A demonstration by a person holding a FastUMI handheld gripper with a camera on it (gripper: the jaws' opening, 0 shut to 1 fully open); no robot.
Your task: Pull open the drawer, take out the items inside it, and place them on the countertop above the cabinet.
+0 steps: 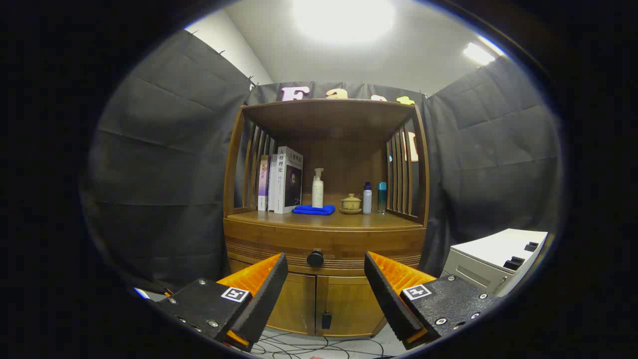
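A wooden cabinet [326, 234] stands ahead against the booth wall. Its drawer [279, 244] is closed, with a round dark knob [315, 258] at its middle. My gripper [326, 271] is open, fingers spread wide, with nothing between them. The knob sits just beyond the fingertips, in line with the gap and a little above it, some distance away. The countertop [349, 220] above the drawer carries a blue cloth [313, 210], a white pump bottle [317, 188], a small lidded tea bowl [351, 203], a white bottle [367, 198] and a teal bottle [382, 197]. What lies inside the drawer is hidden.
Upright books [282, 179] stand on the countertop's left side. Slatted side walls and a top shelf [329, 107] enclose the countertop. Two lower doors [324, 304] sit under the drawer. A white box-like unit [498, 262] stands to the right. Cables [319, 346] lie on the floor.
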